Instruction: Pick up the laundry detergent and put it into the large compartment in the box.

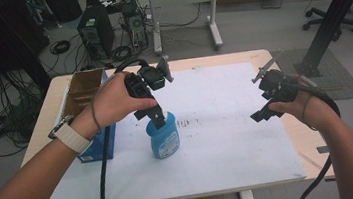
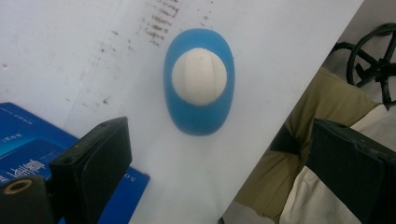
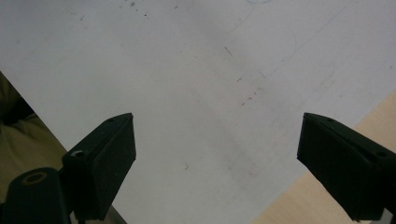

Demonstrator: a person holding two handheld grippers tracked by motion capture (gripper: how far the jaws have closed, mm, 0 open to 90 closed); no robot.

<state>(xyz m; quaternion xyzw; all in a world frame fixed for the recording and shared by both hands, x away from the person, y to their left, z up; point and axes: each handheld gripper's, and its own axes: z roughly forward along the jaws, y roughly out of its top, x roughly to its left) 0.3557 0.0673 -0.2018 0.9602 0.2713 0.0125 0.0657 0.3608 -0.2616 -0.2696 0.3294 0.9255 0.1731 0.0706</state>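
My left gripper (image 2: 215, 154) hangs released over the bottle (image 2: 199, 81) at frame centre; my right gripper (image 3: 217, 154) is released too. Descending off-centre could topple it.

nothing legible anywhere. the blue plastic bottle (image 1: 165, 140) has a label with print too blurred to read. the blue cardboard box (image 2: 28, 140) carries pale characters, also too small to make out.

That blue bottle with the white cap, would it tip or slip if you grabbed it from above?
The blue bottle stands upright on a narrow oval base, so a sideways nudge could probably tip it. Its rounded white cap looks smooth, so the open left hand-held gripper might slip there. It appears to be plastic, likely not fragile.
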